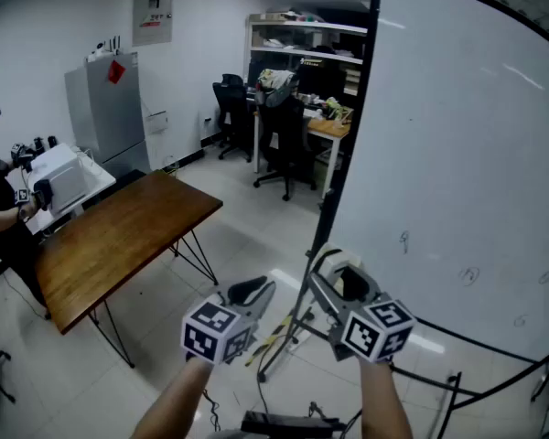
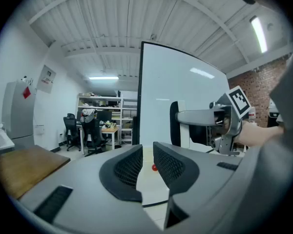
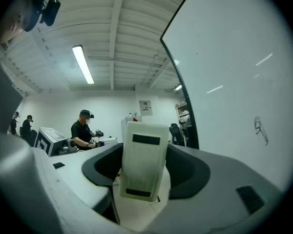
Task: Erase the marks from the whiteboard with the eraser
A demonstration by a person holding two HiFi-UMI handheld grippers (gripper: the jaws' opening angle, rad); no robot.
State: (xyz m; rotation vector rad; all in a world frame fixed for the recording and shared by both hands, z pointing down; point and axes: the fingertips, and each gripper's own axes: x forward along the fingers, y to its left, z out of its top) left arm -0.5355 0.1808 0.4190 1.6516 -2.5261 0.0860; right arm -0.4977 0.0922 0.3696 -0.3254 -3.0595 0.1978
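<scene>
Closest to my head camera, the right gripper (image 1: 337, 277) is clamping a white ribbed plastic block eraser with black strips (image 3: 144, 160) between its jaws, which are pressing on the block's two long sides around mid-length. The eraser is sitting upright and slightly tilted, its top poking out past the fingertips. Beside it, the left gripper (image 2: 147, 152) is hanging idle, its jaws drawn close with only a slim gap and nothing between them. I am facing the large white whiteboard on its black wheeled stand (image 1: 457, 154), and the eraser is hovering near the board's lower left part without touching it. Several small faint scribbled marks are waiting on the lower half: one curly mark (image 1: 404, 240) nearest the eraser, a rounder mark (image 1: 469, 274) farther right, and two more fainter ones (image 1: 520, 320) toward the edge. I am judging the eraser to be light and stiff, a hollow plastic shell whose smooth sides could slide in the pads once I am rubbing hard, so the mid-body hold across the narrow width is looking right, though I cannot tell which face is carrying the felt. I am also expecting the stand to rock or roll under pressure, so I am planning on light, flat strokes.
</scene>
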